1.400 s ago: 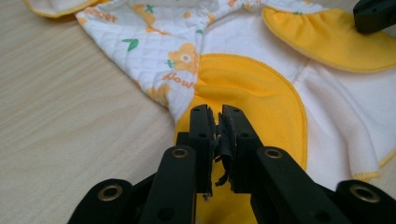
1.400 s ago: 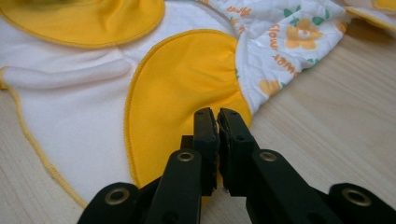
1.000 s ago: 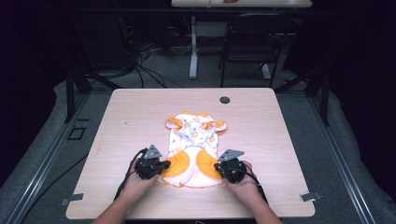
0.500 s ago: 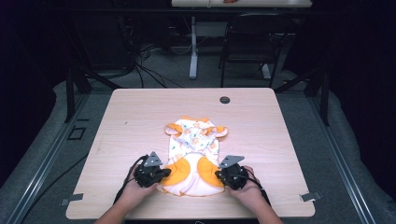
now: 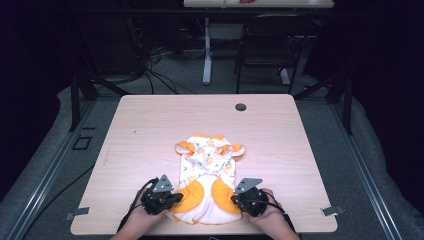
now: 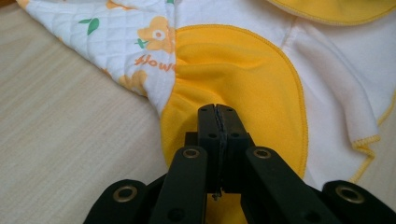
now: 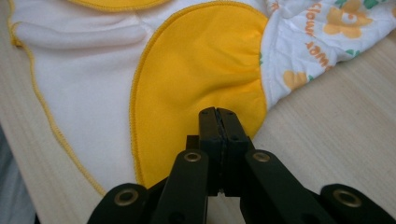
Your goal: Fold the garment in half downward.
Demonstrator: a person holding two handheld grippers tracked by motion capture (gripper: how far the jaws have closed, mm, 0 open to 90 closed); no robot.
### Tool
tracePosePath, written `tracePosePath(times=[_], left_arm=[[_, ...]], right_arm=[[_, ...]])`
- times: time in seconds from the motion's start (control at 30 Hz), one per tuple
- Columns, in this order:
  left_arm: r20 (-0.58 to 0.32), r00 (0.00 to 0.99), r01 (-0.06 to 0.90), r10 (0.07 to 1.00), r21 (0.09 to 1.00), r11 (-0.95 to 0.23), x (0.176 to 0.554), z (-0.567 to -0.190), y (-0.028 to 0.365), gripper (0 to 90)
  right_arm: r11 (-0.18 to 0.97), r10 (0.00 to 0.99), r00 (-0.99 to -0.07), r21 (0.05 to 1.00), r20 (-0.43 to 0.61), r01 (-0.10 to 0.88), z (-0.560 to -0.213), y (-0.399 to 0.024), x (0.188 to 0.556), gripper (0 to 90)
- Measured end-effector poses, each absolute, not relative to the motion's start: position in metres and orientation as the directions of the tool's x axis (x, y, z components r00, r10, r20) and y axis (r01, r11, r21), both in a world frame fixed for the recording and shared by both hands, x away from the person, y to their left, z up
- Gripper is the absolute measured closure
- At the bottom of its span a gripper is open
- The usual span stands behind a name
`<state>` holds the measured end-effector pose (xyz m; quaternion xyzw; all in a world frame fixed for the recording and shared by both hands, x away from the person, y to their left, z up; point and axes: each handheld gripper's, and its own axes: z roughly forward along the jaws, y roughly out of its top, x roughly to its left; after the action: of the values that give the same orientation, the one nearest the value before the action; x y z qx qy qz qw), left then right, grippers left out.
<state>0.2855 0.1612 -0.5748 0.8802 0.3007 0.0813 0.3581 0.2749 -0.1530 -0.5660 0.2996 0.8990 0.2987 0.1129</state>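
High view: left gripper [image 5: 172, 197] and right gripper [image 5: 235, 198], jaws clenched on the garment [image 5: 207, 172], low at the table [image 5: 150, 125] near edge.

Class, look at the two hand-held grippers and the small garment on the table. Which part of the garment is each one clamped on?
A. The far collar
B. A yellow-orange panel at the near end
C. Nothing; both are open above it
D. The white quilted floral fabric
B: in each gripper view the jaws are shut together on a yellow-orange panel of the garment, for the left hand-held gripper and the right hand-held gripper alike.
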Motion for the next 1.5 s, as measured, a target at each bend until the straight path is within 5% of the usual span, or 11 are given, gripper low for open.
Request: tracePosePath(times=[0.83,1.5], left_arm=[[-0.125,0.756,0.505,0.642,0.735,-0.452,0.310,-0.566,0.175,77.4],[-0.174,0.717,0.561,0.675,0.719,-0.410,0.356,-0.562,0.171,73.1]], right_arm=[[0.524,0.659,-0.752,0.704,0.022,0.479,-0.564,-0.154,0.291,82.5],[0.521,0.669,-0.741,0.675,0.057,0.522,-0.547,-0.148,0.340,73.4]])
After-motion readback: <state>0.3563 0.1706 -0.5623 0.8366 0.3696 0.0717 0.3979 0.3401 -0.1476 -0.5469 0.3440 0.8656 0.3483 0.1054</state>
